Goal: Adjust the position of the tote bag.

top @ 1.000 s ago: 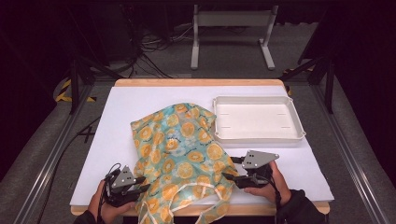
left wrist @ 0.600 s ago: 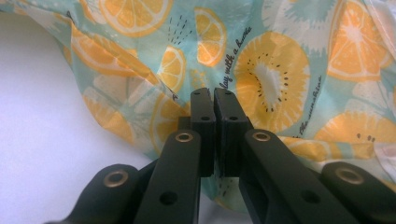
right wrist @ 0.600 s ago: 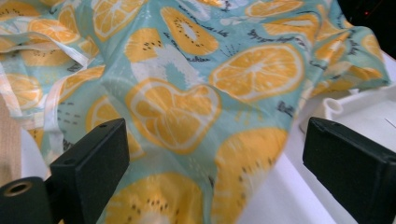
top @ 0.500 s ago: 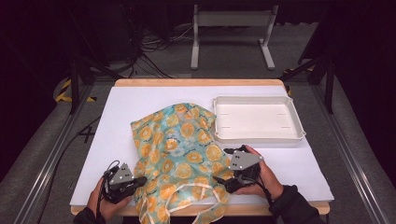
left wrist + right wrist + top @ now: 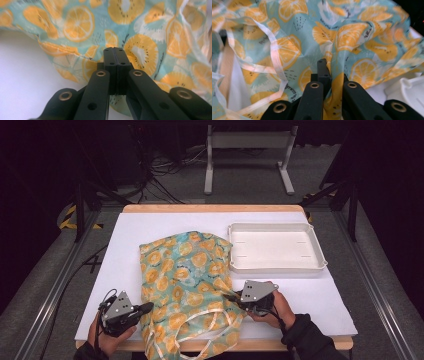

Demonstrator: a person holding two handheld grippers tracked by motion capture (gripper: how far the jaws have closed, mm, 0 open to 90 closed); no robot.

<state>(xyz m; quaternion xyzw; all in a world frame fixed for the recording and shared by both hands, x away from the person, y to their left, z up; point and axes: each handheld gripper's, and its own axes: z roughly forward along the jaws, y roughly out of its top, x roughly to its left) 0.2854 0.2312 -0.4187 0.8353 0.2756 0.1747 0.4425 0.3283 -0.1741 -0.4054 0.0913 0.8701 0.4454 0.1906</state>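
Now both tools pinch the teal, orange-slice-printed fabric bag (image 5: 187, 285) on the white tabletop (image 5: 125, 245): left tool (image 5: 115, 53) clamped on its edge, right tool (image 5: 325, 66) having just closed on a fold.

Lots of bare white table (image 5: 150, 235) on the far left and along the far edge. More bare room near the front right corner. Big fruit cloth (image 5: 187, 275) heaped across the middle, blocking the way from side to side. White tray (image 5: 320, 262) filling the far right, touching the cloth's edge.
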